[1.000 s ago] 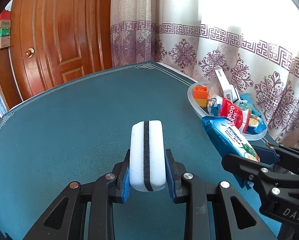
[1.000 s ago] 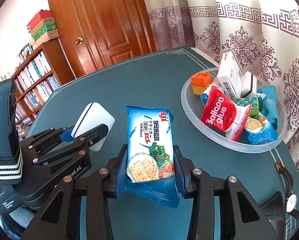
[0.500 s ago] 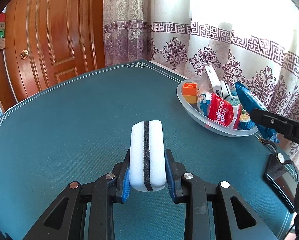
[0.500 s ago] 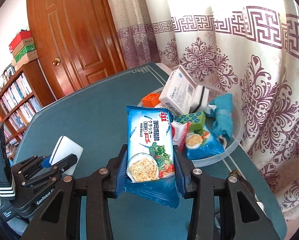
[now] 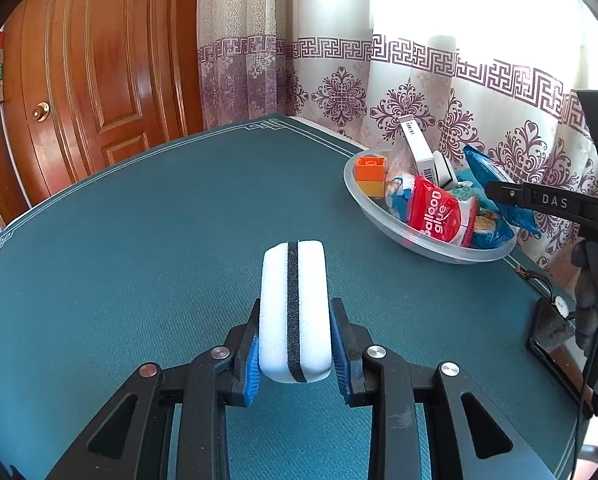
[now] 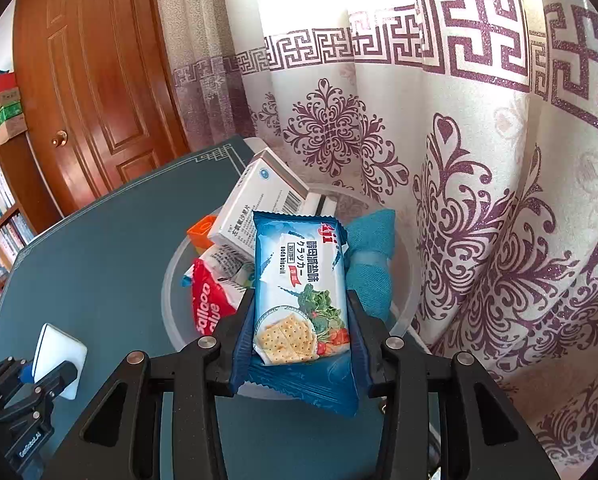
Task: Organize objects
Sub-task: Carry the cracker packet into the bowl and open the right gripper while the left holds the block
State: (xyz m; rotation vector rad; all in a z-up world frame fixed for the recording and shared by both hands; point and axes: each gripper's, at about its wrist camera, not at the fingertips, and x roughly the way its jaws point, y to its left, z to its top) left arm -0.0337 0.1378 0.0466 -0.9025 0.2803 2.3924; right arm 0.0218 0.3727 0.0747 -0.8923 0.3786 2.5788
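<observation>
1. Cracker packet [image 6: 301,304]: we see it clamped between the pads of the right hand-held gripper [image 6: 301,320], its top end poised above the bowl [image 6: 169,292] at the worktop's [image 5: 159,220] far edge, beside the curtain [image 6: 459,160]. The crimped lower edge hangs below the jaws.

2. Step in hand, as we judge it: placing the packet into the bowl. To do it well, we would bring the packet over the free space on the bowl's right, near the teal cloth [image 6: 369,264], lower it until it nearly rests on the contents, and only then part the jaws, so that it neither slides over the rim nor knocks the leaning white box [image 6: 259,204].

3. Bowl contents: the white box, an orange block [image 6: 201,232], a red glue packet [image 6: 211,304] and the teal cloth already crowd the bowl, so a flat, low release suits best.

4. Right hand-held gripper: partly closed, gripping the packet by its sides.

5. Left hand-held gripper [image 5: 295,356]: nearly closed, squeezing a white sponge [image 5: 293,308] with a dark middle stripe, held on edge above bare worktop, well apart from the bowl [image 5: 379,216]. We judge that the sponge goes in next.

6. Surroundings: a wristwatch [image 5: 561,304] lies on the worktop near its right edge; a wooden door [image 5: 99,80] stands behind.
</observation>
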